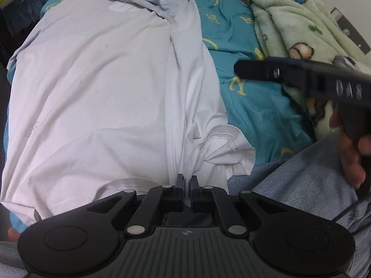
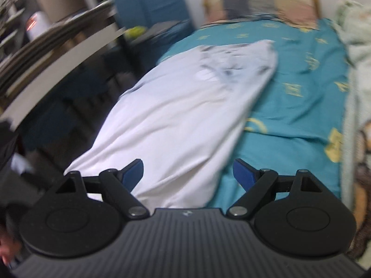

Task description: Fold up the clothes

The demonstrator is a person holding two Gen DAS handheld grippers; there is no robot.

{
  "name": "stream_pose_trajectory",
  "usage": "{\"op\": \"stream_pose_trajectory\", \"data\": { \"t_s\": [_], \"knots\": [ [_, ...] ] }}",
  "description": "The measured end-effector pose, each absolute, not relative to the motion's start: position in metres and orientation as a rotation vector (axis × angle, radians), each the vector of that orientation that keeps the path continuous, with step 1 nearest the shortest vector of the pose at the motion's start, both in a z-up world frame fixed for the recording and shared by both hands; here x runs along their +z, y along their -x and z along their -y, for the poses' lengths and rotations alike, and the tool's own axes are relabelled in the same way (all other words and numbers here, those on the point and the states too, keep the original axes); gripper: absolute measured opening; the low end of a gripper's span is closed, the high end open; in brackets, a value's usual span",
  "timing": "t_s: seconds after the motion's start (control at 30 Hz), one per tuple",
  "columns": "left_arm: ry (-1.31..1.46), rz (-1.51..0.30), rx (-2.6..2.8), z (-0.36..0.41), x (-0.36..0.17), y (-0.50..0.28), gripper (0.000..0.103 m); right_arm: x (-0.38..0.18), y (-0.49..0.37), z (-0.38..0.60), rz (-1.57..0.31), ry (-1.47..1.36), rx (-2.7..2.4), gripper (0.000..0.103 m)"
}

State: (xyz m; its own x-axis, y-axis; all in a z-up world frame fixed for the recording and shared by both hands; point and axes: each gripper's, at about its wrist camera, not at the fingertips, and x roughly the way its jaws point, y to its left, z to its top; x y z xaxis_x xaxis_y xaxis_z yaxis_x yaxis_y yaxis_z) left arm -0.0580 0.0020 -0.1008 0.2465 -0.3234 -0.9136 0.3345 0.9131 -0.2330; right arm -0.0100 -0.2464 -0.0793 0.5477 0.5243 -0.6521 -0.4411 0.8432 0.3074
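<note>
Below, we see the white shirt (image 1: 97,88) spread on the teal bedsheet (image 1: 243,106); our left gripper (image 1: 187,181) is clamped on the shirt's bunched near hem, our right gripper (image 2: 187,173) hangs wide apart, empty, above it.

The shirt (image 1: 97,88) is white. The bed sheet (image 1: 234,23) under it is blue-green with yellow shapes on it. The blanket (image 1: 289,18) is soft green with little bears and blue and green spots. The fingers (image 2: 133,170) have blue pads on black arms. The pillow (image 2: 262,2) has tan, grey and pink checks.
</note>
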Motion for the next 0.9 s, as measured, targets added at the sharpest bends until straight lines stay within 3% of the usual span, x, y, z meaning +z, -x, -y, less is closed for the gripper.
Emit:
{"op": "stream_pose_trajectory", "data": {
  "t_s": [0.07, 0.23, 0.4, 0.47, 0.5, 0.6, 0.83, 0.9],
  "knots": [
    [0.044, -1.229, -0.464, -0.011, -0.094, 0.056, 0.008, -0.08, 0.014, 0.234, -0.839, -0.082, 0.611, 0.073],
    [0.161, -1.161, -0.48, -0.044, -0.065, 0.043, 0.039, -0.08, 0.018, 0.219, -0.9, -0.056, 0.573, 0.042],
    [0.315, -1.091, -0.42, -0.067, -0.051, -0.01, 0.057, -0.103, 0.016, 0.203, -1.016, -0.057, 0.553, 0.033],
    [0.397, -1.077, -0.391, -0.066, -0.054, -0.043, 0.06, -0.107, 0.02, 0.194, -1.023, -0.011, 0.564, 0.028],
    [0.436, -1.072, -0.378, -0.064, -0.057, -0.06, 0.061, -0.107, 0.023, 0.188, -1.009, 0.034, 0.569, 0.019],
    [0.513, -1.064, -0.34, -0.05, -0.074, -0.114, 0.061, -0.11, 0.024, 0.181, -1.007, 0.082, 0.612, 0.012],
    [0.595, -1.047, -0.259, -0.004, -0.131, -0.213, 0.062, -0.124, 0.008, 0.182, -1.045, 0.055, 0.669, 0.011],
    [0.607, -1.042, -0.246, 0.009, -0.147, -0.236, 0.056, -0.127, 0.006, 0.181, -1.044, 0.058, 0.689, 0.011]
  ]
}}
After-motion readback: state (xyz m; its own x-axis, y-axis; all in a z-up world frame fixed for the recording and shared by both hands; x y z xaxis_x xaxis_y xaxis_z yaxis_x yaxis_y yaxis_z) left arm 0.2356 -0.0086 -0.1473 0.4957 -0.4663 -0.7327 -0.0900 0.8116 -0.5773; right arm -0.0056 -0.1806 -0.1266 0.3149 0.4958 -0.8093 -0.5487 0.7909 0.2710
